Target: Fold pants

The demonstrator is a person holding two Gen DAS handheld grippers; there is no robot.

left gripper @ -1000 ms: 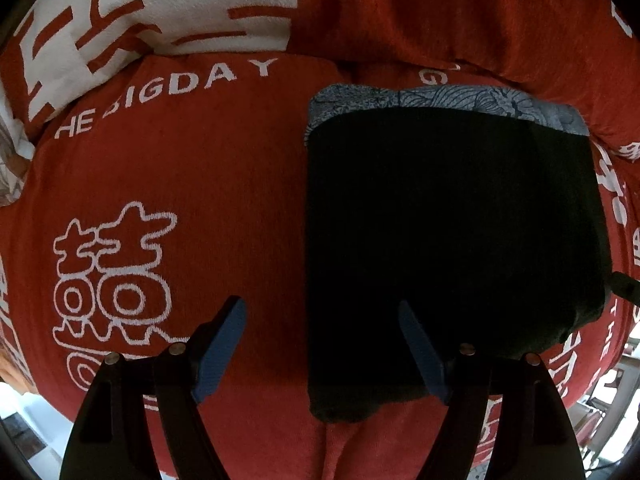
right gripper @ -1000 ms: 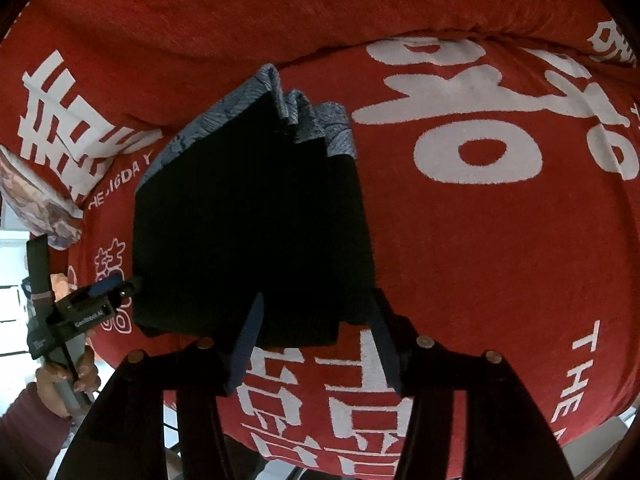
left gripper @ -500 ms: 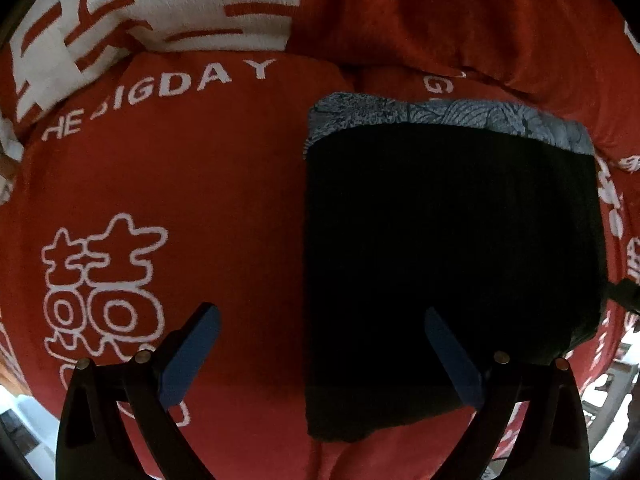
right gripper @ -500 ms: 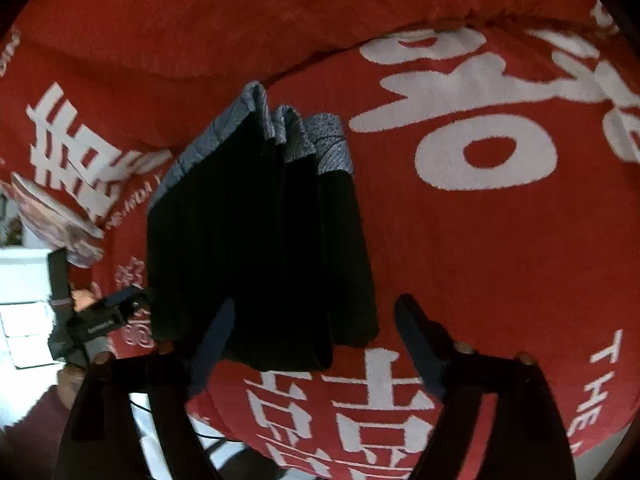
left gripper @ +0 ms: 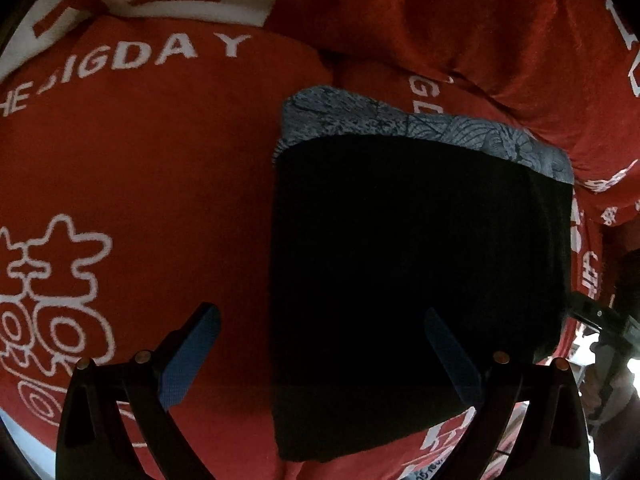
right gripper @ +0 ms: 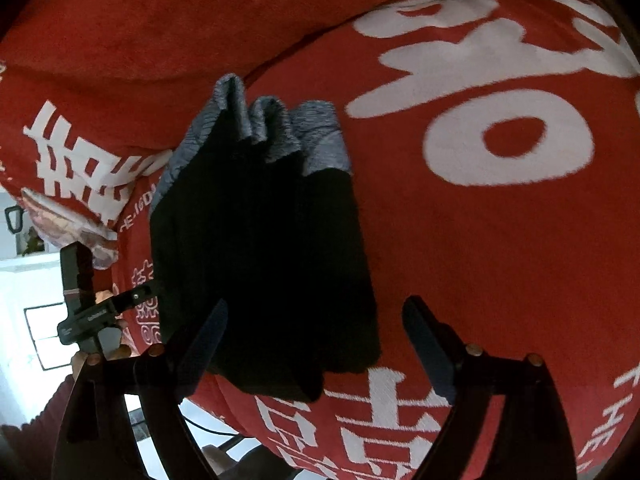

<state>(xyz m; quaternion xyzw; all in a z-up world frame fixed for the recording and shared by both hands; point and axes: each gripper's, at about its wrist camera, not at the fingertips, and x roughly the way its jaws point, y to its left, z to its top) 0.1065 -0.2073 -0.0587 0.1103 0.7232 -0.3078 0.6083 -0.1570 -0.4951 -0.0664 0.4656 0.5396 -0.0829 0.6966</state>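
The dark pants lie folded into a compact rectangle on a red blanket, with a grey patterned waistband at the far edge. My left gripper is open and empty, held above the near left part of the stack. In the right wrist view the folded pants show stacked layers with grey cuffs at the far end. My right gripper is open and empty over the stack's near right corner. The left gripper also shows at the left there.
The red blanket carries white lettering and large white characters, and bunches into a raised fold behind the pants. The bed's near edge drops off to a bright floor at lower left.
Both grippers have opened wider and drawn back a little from the folded pants. The pants lie still, unchanged in shape.
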